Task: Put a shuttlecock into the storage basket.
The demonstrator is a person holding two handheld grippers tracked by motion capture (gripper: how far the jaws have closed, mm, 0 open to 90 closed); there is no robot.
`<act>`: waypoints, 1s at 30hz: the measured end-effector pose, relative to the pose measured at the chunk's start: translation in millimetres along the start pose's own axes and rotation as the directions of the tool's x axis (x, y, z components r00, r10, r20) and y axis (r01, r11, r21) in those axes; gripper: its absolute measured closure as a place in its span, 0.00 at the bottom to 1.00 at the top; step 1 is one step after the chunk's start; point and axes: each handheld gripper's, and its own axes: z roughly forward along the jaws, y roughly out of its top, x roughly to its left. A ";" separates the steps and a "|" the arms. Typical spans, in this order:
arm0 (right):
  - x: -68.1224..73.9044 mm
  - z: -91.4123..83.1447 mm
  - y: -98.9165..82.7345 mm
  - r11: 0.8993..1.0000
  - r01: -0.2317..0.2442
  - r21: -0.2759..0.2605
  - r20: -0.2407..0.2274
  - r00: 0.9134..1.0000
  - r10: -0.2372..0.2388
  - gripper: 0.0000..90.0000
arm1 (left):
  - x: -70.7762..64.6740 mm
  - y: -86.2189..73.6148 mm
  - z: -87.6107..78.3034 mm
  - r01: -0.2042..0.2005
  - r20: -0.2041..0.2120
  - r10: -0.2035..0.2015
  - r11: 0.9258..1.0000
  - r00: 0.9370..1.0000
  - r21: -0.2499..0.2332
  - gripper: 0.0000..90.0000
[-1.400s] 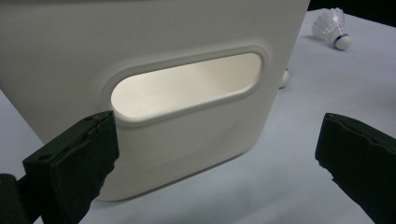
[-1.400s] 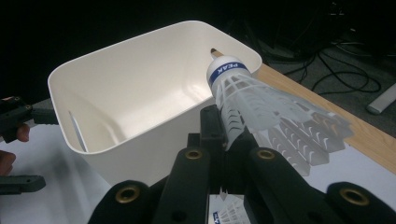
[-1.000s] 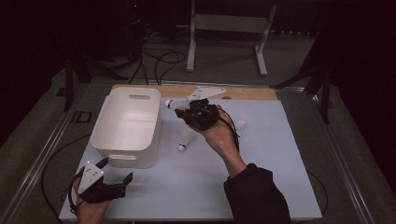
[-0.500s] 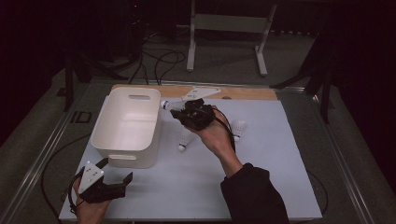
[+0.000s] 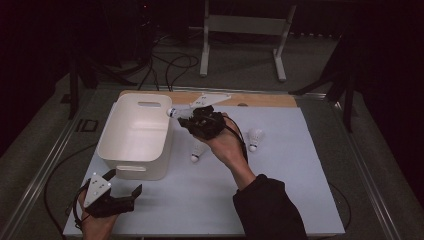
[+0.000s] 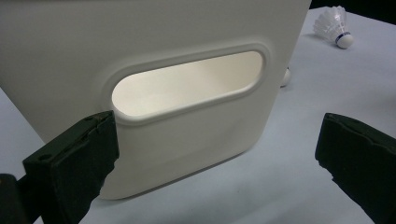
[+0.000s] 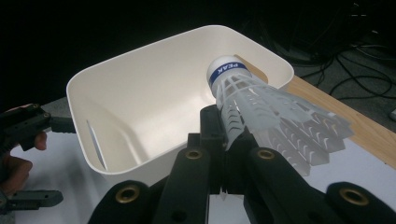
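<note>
Shuttlecock (image 7: 261,105) placement into the white plastic bin (image 5: 134,134) looks to be the step in hand. The right gripper (image 7: 223,135) has its jaws pinched shut on the skirt of this shuttlecock, whose cork nose with the blue band points toward the bin; in the high view the same shuttlecock (image 5: 176,112) sits at the bin's right rim, raised above the table. To do this well, I judge the nose should be carried a little farther over the bin's open middle before the jaws part, so the light skirt cannot catch the rim and tip back out. A low, slow release should keep it from bouncing off the floor of the bin.

The left gripper (image 5: 112,200) rests near the bin's near end, its jaws standing wide apart with nothing between them; its own view faces the bin's handle slot (image 6: 187,86).

Two more shuttlecocks lie on the white table mat (image 5: 290,200) to the right of the bin: one close beside it (image 5: 197,153), one farther right (image 5: 254,138).

How much of the skirt is crushed between the right jaws is hard to judge, since the jaws cover that part. The bin's interior looks bare, though its near corner is cut off behind the jaws. Surroundings beyond the table are too dark to make out.
</note>
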 end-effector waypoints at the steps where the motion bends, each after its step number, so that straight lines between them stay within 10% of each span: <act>1: 0.3 0.5 0.3 1.000 -0.005 -0.001 -0.003 1.000 0.005 1.00 | 0.0 0.0 0.0 0.000 0.000 0.000 1.000 1.000 -0.001 0.00; 30: 10.6 17.1 5.1 1.000 0.003 -0.002 -0.024 1.000 -0.003 0.99 | 0.3 0.0 -0.2 0.000 0.000 0.000 1.000 1.000 -0.002 0.00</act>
